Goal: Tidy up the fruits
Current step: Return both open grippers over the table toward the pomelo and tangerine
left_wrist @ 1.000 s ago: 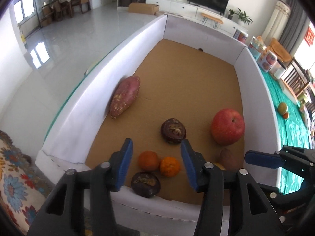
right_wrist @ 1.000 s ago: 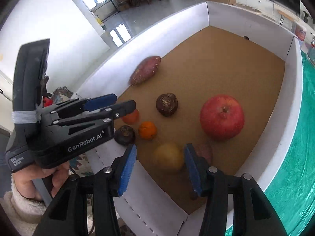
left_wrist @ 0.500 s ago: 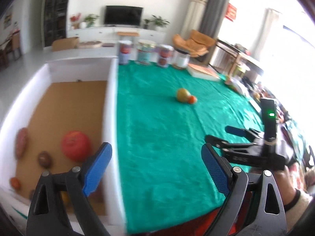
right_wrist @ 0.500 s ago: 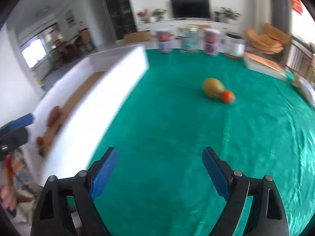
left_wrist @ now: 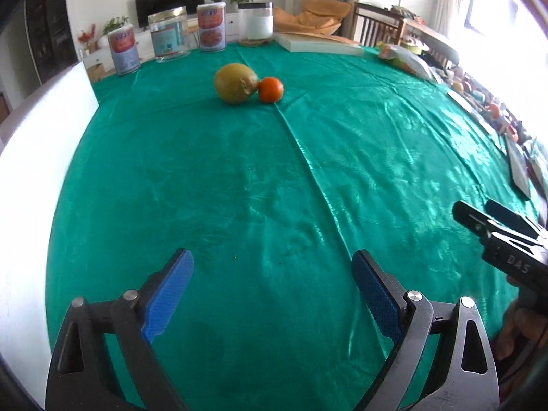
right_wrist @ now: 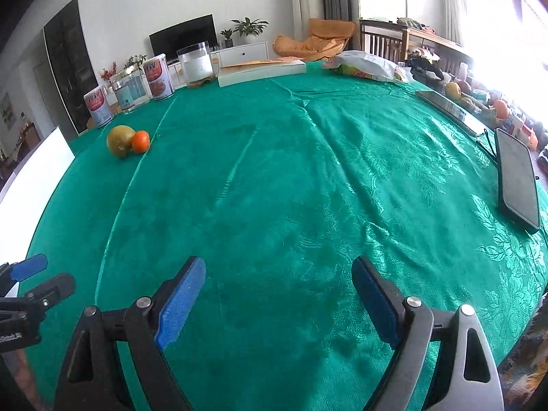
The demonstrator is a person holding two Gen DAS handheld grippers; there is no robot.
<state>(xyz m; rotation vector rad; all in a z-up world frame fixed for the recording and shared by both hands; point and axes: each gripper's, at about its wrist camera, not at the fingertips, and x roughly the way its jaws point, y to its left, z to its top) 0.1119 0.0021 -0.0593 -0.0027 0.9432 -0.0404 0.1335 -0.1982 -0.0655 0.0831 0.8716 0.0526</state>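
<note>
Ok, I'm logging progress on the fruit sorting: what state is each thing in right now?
left gripper: open, empty, over bare cloth
right gripper: open, empty
yellow-green fruit: resting on the green cloth, touching the orange
orange: on the cloth, not yet boxed
white box wall: upright at the left edge

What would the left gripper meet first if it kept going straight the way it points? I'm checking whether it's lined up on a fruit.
Probably bare green tablecloth: the open left gripper tilts down, well short of the yellow fruit.
</note>
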